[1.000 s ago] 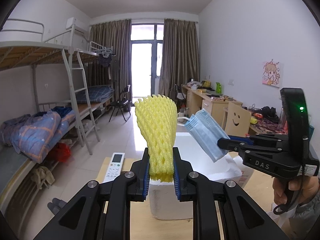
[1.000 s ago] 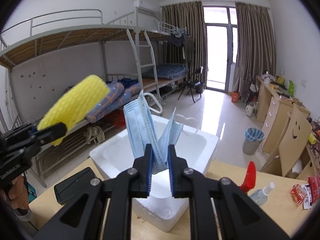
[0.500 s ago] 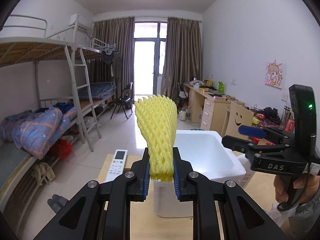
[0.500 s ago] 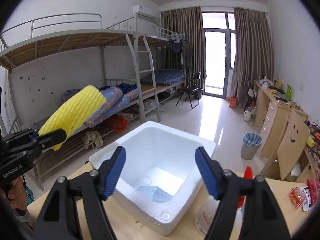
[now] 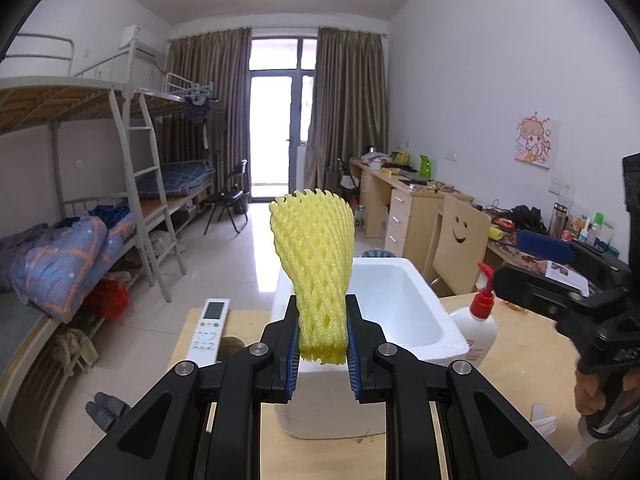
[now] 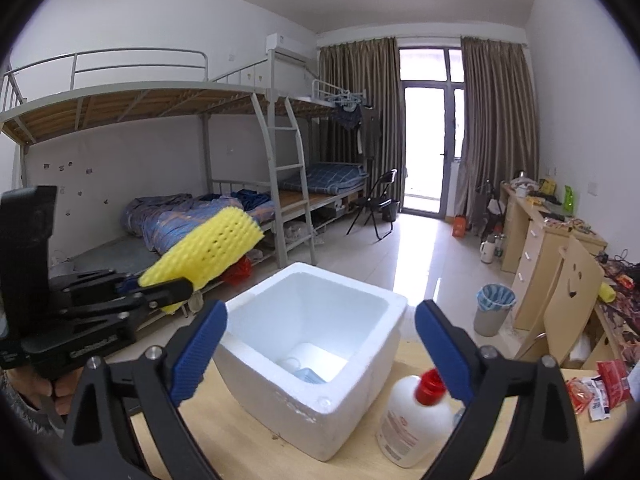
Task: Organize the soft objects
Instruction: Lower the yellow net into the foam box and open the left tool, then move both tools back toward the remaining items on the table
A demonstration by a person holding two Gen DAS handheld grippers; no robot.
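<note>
My left gripper [image 5: 322,344] is shut on a yellow foam fruit net [image 5: 316,256] and holds it upright just in front of a white foam box [image 5: 394,304] on the wooden table. In the right wrist view the net [image 6: 208,250] and left gripper [image 6: 172,290] sit to the left of the box [image 6: 316,344]. My right gripper [image 6: 320,340] is open and empty, raised behind the box. A blue face mask [image 6: 310,374] lies on the box floor.
A white bottle with a red pump cap [image 6: 416,416] stands right of the box, also in the left wrist view [image 5: 478,326]. A white remote [image 5: 210,330] lies left of the box. Snack packets [image 6: 600,386] lie at the table's right end.
My right gripper opened and dropped the blue mask into the box, then drew back and to the right. My left gripper still holds the yellow net and has shifted slightly nearer the box.
</note>
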